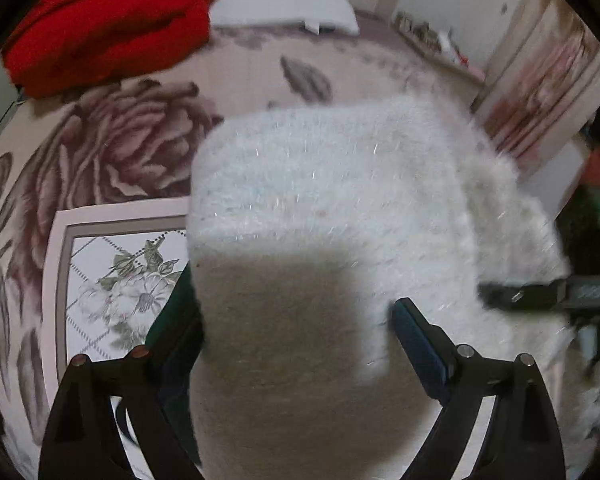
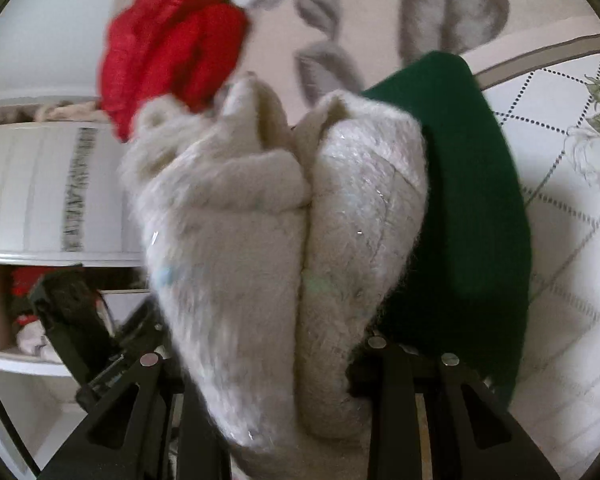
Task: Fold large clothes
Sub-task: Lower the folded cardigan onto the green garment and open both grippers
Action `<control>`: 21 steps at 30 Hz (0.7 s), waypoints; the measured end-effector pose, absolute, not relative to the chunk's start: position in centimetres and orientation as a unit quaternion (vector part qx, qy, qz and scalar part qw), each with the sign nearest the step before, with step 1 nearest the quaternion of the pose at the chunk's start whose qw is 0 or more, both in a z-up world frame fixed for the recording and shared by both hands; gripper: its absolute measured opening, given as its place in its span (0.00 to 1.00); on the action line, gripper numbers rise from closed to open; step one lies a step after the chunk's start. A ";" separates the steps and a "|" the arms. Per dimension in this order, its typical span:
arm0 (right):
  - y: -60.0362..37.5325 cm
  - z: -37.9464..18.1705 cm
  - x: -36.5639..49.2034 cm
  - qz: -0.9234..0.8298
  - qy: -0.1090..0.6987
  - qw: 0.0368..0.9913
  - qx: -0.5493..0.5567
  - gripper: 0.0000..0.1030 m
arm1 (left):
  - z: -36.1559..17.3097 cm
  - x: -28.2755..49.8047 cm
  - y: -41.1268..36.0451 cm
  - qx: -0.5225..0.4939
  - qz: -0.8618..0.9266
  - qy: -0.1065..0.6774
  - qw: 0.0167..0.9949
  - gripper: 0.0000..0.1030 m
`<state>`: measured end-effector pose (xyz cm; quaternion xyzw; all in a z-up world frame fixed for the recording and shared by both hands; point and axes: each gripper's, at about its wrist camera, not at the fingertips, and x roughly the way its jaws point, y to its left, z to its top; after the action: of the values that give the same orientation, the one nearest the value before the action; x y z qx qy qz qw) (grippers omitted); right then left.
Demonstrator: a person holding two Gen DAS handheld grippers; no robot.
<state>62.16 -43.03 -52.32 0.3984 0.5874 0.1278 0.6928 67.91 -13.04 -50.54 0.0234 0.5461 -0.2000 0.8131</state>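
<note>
A folded white fluffy sweater (image 1: 324, 184) hangs between both grippers above the floor. In the left wrist view it fills the wide gap of my left gripper (image 1: 294, 292), and both pads touch its sides. The right wrist view shows my right gripper (image 2: 268, 352) shut on the thick folded edge of the sweater (image 2: 236, 240), which bulges out past the fingers. A dark green garment (image 2: 472, 208) lies just beyond and right of the sweater, and a sliver of the green garment (image 1: 170, 308) shows by my left finger.
A red garment (image 1: 112, 20) lies bunched on the rose-patterned carpet (image 1: 112, 148). A floral-print cloth (image 1: 112, 276) with a pale border is spread below. A white mattress (image 1: 284, 0) lies at the far wall. A white shelf unit (image 2: 40, 192) stands at the left.
</note>
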 end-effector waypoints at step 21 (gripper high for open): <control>-36.3 -36.2 47.8 -0.158 0.547 0.822 0.014 1.00 | -40.1 55.0 -10.7 0.007 -0.104 0.470 0.876 1.00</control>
<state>47.80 -36.32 -36.18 0.0141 0.5465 -0.1581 0.8223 54.96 -10.73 -40.13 0.0065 0.4703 -0.1043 0.8763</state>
